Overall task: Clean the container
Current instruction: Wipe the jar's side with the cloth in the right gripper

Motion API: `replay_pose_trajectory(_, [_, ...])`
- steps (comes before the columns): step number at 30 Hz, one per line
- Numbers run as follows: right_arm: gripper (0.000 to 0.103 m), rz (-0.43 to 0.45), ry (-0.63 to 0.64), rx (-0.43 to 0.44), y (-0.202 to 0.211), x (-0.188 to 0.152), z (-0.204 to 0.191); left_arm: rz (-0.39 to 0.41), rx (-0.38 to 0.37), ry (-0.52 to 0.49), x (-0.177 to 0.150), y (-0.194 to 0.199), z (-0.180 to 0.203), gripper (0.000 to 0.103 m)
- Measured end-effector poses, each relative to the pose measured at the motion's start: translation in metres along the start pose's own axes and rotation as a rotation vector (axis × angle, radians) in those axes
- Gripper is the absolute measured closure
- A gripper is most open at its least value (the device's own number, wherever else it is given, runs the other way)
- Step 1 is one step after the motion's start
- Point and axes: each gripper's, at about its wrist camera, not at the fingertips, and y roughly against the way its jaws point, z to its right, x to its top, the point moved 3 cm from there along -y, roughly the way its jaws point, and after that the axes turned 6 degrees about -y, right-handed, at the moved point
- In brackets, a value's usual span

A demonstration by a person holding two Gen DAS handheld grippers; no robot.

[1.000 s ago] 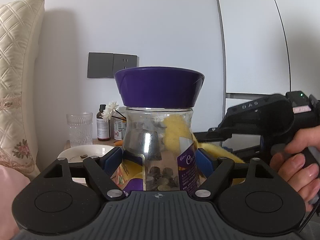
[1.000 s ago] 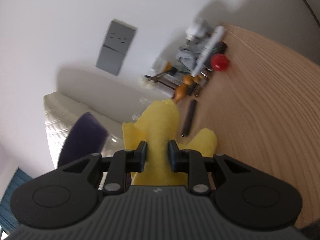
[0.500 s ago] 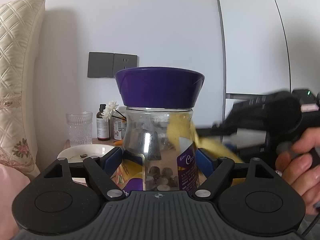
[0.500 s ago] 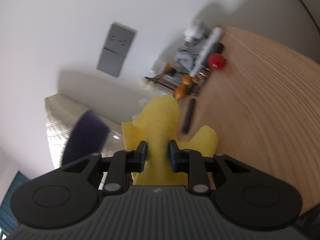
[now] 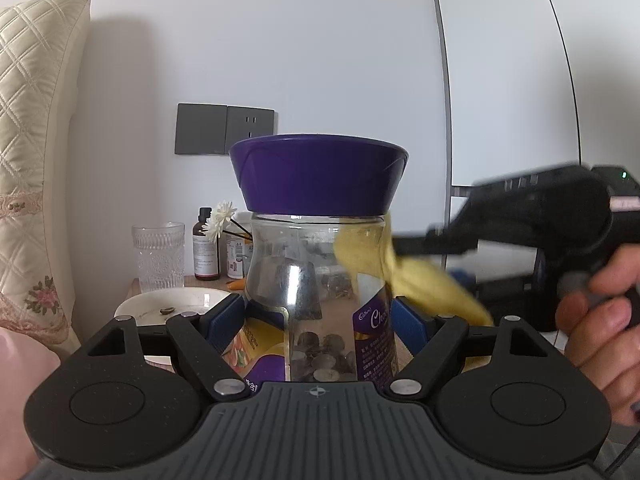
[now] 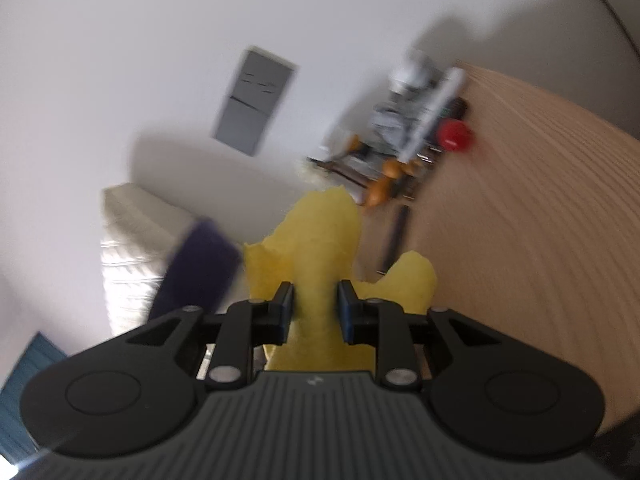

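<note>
Since a second ago the yellow cloth has slid up the jar's glass side to just under the purple lid, and the right hand-held gripper shows motion blur in both views. Jar hasn't shifted.

Right hand-held gripper: clamped on the cloth, fabric bunched between its pads, loose flaps sticking out ahead. Left hand-held gripper: closed around the jar's lower body, blue pads pressing either side, jar upright, right in front of it. Dark round pieces sit at the jar bottom. Cloth touches the jar's right shoulder as the left gripper sees it.

Judgement: mid-wipe on the outer glass, task partway. To do it well, keep the left grip firm so the jar doesn't twist, keep the cloth pressed flat on the glass, stroke along the curve, then turn the jar for unwiped sides. Avoid knocking the lid.

Further out beyond the left gripper: white plate, ribbed glass, brown bottle, white flower, wall switch plate. Beyond the right gripper: wooden tabletop, red ball, blurred clutter.
</note>
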Motion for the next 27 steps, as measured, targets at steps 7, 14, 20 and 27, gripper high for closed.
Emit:
replay_pose_trajectory(7, [0.077,0.007,-0.038,-0.051,-0.001,-0.004,0.020,-0.001,0.002,-0.006,-0.001,0.001,0.002,0.020])
replay_pose_trajectory(14, [0.077,0.012,-0.009,0.006,-0.003,0.002,0.002,-0.001,0.002,-0.007,-0.001,0.002,0.004,0.020])
replay_pose_trajectory(20, [0.077,0.013,-0.054,-0.048,-0.003,-0.002,0.020,-0.002,0.003,-0.008,-0.001,0.003,0.005,0.020])
replay_pose_trajectory(27, [0.077,0.006,-0.011,0.006,-0.001,0.001,0.001,-0.004,0.003,-0.007,0.000,0.002,0.005,0.020])
